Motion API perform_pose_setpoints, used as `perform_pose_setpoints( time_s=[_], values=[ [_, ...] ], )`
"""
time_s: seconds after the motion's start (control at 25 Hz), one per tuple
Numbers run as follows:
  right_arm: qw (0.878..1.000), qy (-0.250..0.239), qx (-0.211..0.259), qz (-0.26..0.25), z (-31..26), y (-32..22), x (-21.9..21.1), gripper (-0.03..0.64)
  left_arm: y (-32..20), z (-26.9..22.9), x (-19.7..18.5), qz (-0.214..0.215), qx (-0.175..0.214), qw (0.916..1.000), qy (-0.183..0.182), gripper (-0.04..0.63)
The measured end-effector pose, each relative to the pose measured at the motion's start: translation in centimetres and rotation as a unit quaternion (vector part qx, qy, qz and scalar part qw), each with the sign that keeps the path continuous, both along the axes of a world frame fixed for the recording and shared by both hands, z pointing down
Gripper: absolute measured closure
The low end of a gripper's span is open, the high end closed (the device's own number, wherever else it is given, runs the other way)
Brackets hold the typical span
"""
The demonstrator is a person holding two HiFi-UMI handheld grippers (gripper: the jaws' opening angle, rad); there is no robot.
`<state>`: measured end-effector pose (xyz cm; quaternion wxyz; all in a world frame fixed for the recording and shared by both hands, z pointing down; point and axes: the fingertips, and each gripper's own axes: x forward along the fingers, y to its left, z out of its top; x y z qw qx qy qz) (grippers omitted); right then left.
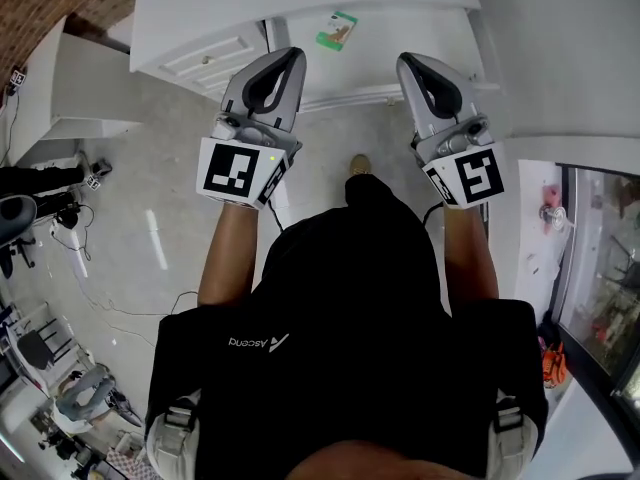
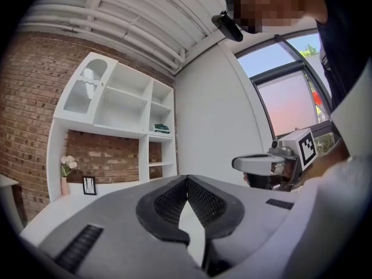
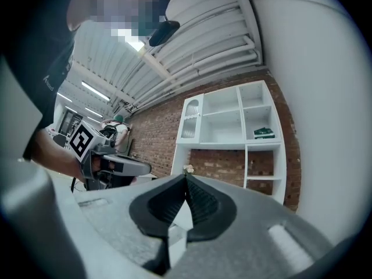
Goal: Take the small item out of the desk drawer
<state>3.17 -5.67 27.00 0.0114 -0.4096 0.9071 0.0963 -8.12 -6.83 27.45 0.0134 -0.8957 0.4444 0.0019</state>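
Note:
A small green and white item (image 1: 338,30) lies on a white recessed surface of the white desk (image 1: 200,8); this looks like an open drawer, but I cannot tell for sure. The person holds both grippers up side by side, short of the desk's front edge. My left gripper (image 1: 288,60) (image 2: 187,180) is shut with its pads meeting and nothing between them. My right gripper (image 1: 408,64) (image 3: 186,176) is also shut and empty. Each gripper view points up at the room, so neither shows the item or the drawer.
A panelled white desk front (image 1: 205,58) is left of the item. A white shelf unit (image 2: 122,106) stands against a brick wall (image 2: 35,115). A window (image 1: 600,268) is at the right. Chairs and cables (image 1: 40,218) crowd the floor at the left.

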Motion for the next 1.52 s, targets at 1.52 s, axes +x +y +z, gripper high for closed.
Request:
perform_pose_setpoints(
  time_s=[1.52],
  values=[
    [0.998,0.006,-0.061,-0.019,4.7,-16.8,4.2,0.615,-20.2,20.8,5.9,-0.004,-0.236,0.9637,-0.126,0.354]
  ],
)
